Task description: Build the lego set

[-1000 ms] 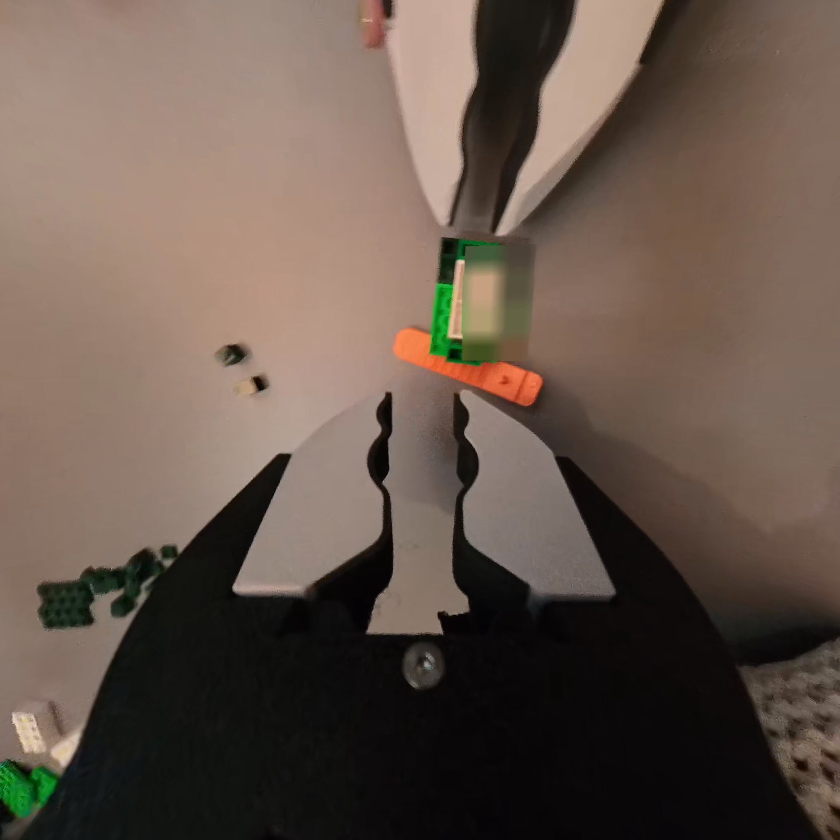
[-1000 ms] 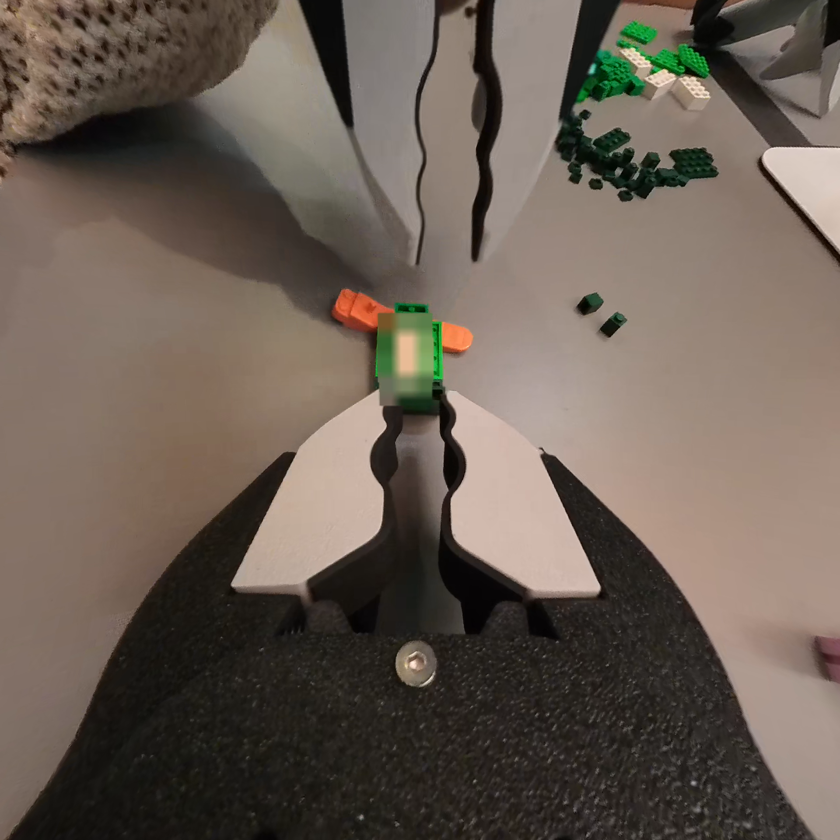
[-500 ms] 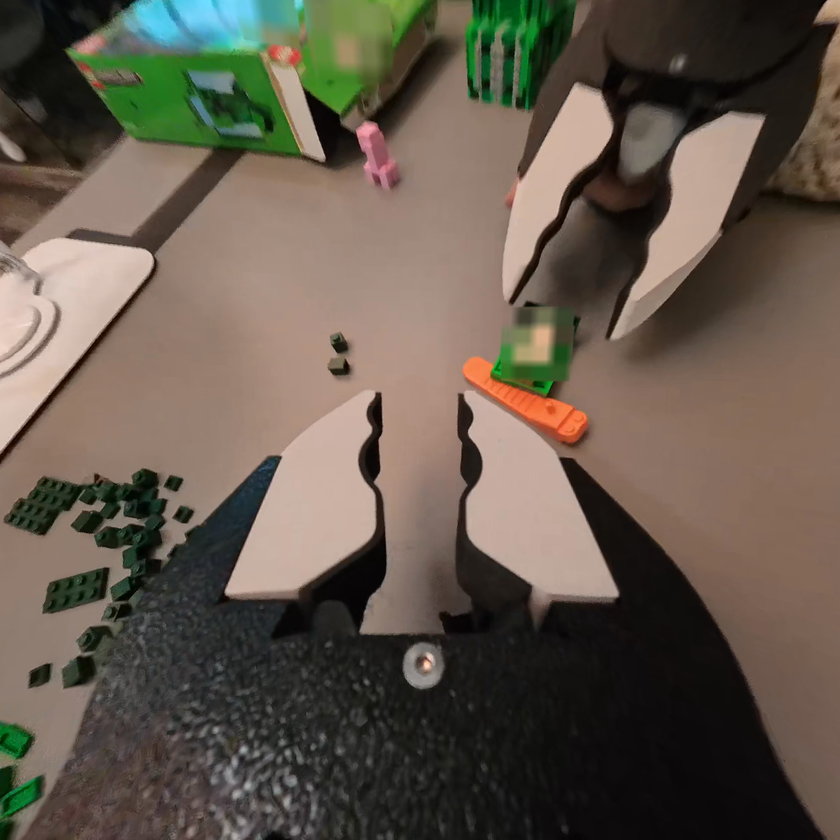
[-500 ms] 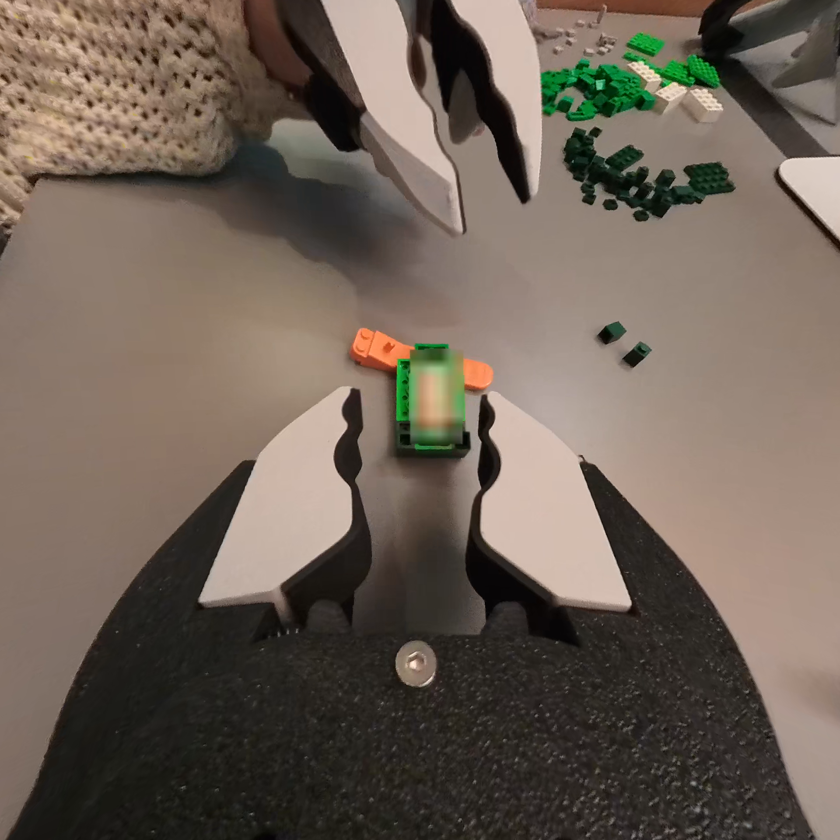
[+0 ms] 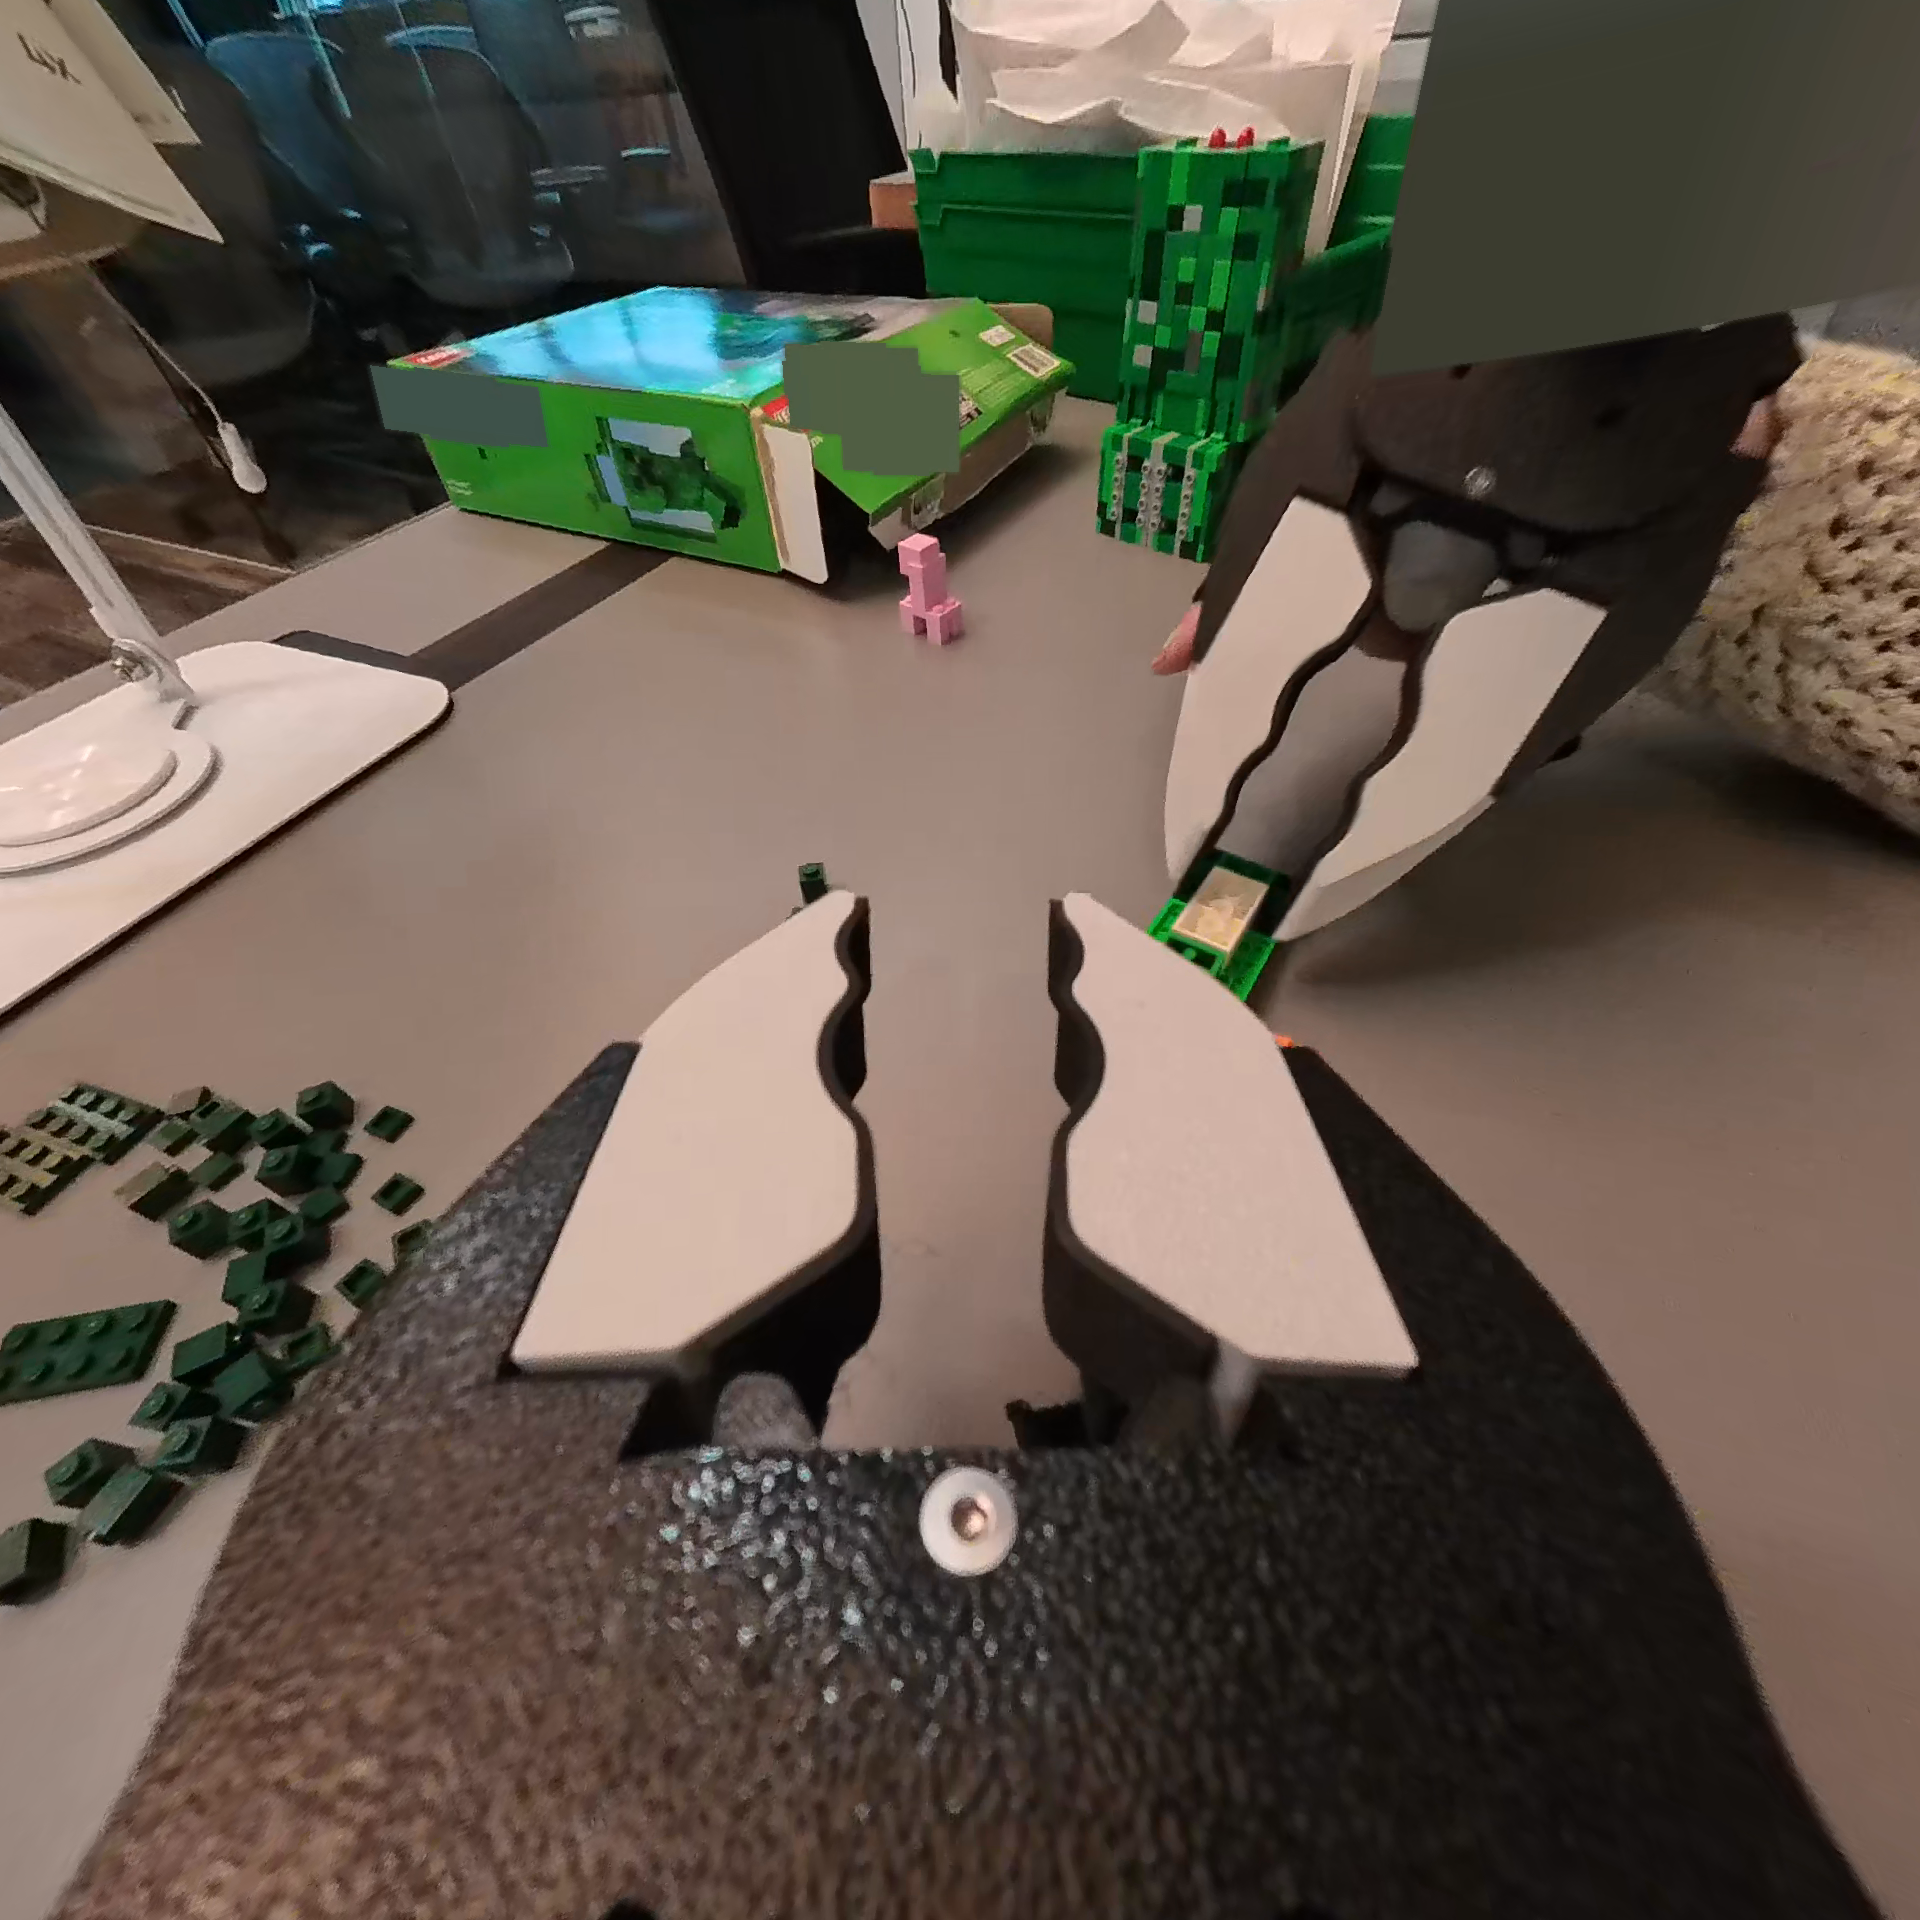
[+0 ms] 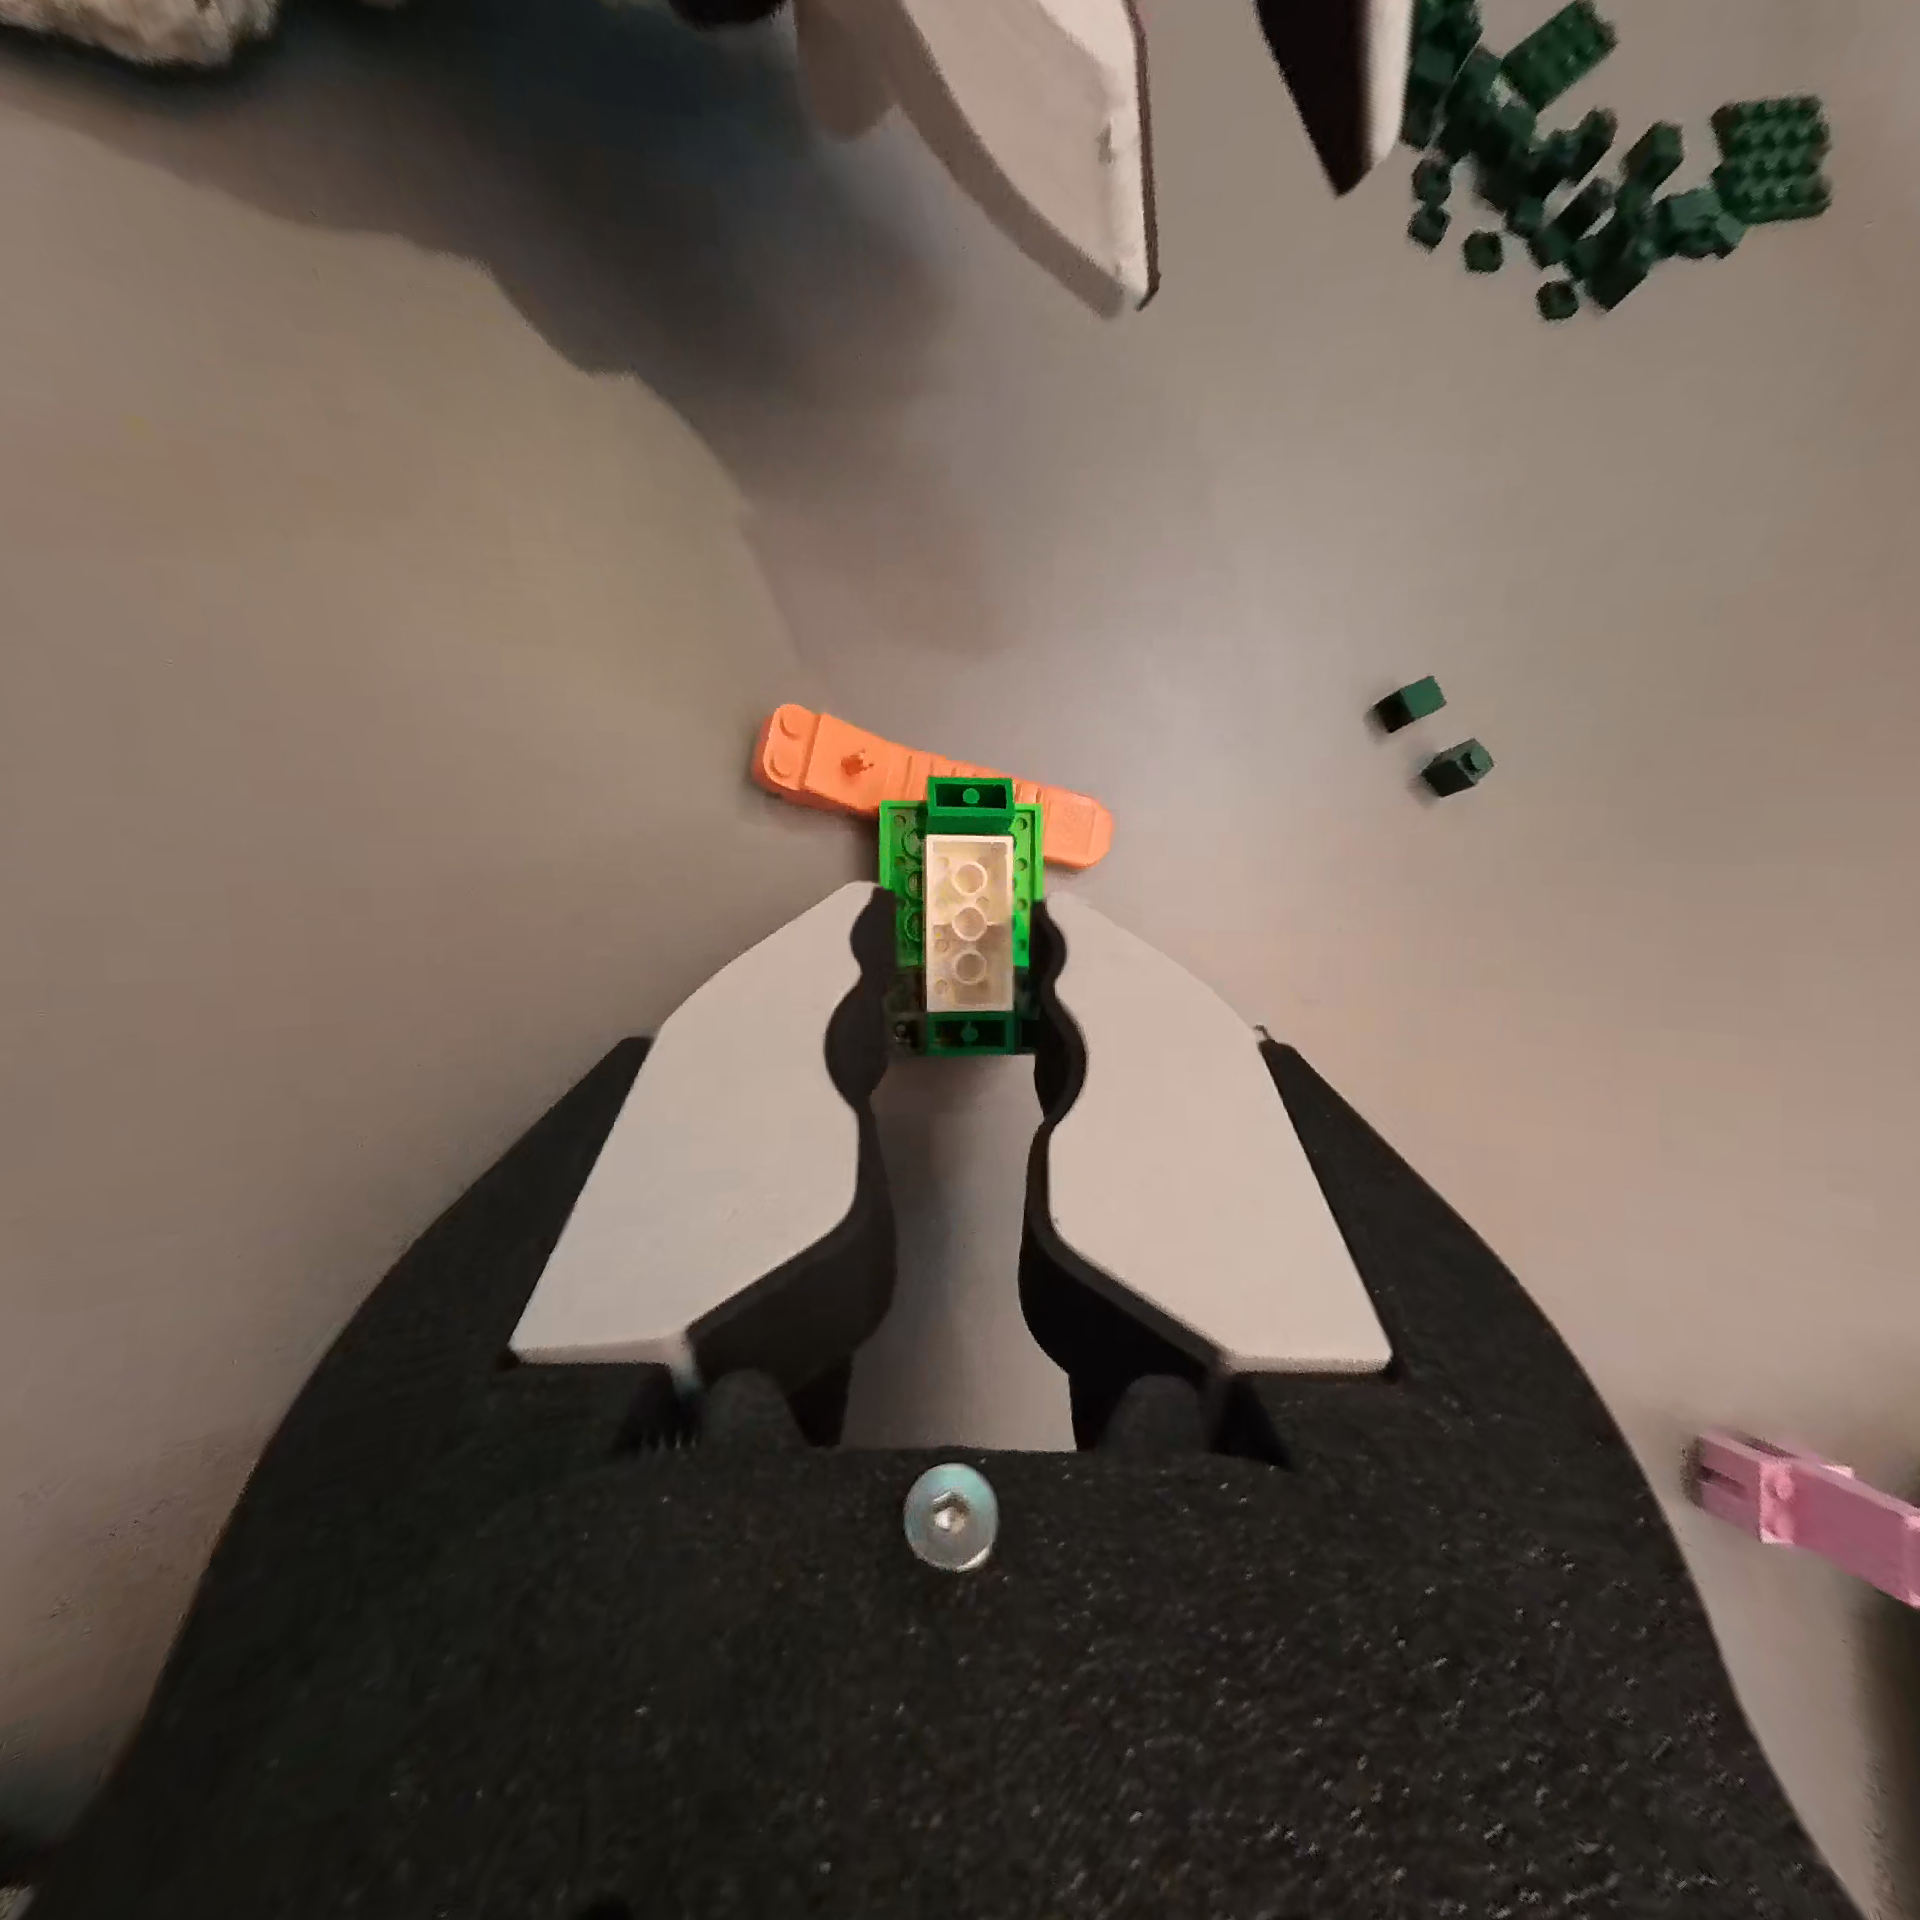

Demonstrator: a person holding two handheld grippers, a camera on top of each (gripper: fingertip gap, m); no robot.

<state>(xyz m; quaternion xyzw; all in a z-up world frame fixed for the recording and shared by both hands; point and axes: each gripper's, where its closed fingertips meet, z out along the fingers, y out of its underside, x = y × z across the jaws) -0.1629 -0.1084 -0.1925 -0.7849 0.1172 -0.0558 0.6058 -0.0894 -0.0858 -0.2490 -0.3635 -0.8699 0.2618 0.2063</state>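
Observation:
A small bright-green lego assembly (image 6: 909, 914) with a white brick (image 6: 968, 925) on top lies on the grey table. Its far end rests against an orange brick separator (image 6: 831, 758). My right gripper (image 6: 961, 899) is closed around the assembly, its fingers pressing both long sides. The left wrist view shows the same assembly (image 5: 1216, 920) between the right gripper's tips (image 5: 1236, 904). My left gripper (image 5: 961, 914) is open and empty, held above the table just left of the assembly. It also shows at the top of the right wrist view (image 6: 1231, 244).
Loose dark-green pieces (image 5: 208, 1195) lie at the left, with two small ones (image 6: 1434, 738) nearer the assembly. A pink figure (image 5: 928, 587), a green box (image 5: 675, 436), a built green model (image 5: 1195, 343) and a white lamp base (image 5: 156, 748) stand farther back. A knitted sleeve (image 5: 1818, 644) is at the right. There is about 10 centimetres between the tips of the two grippers.
My right gripper opened wide, then closed on the sides of the green assembly. My left gripper drew back from the assembly and stayed open.

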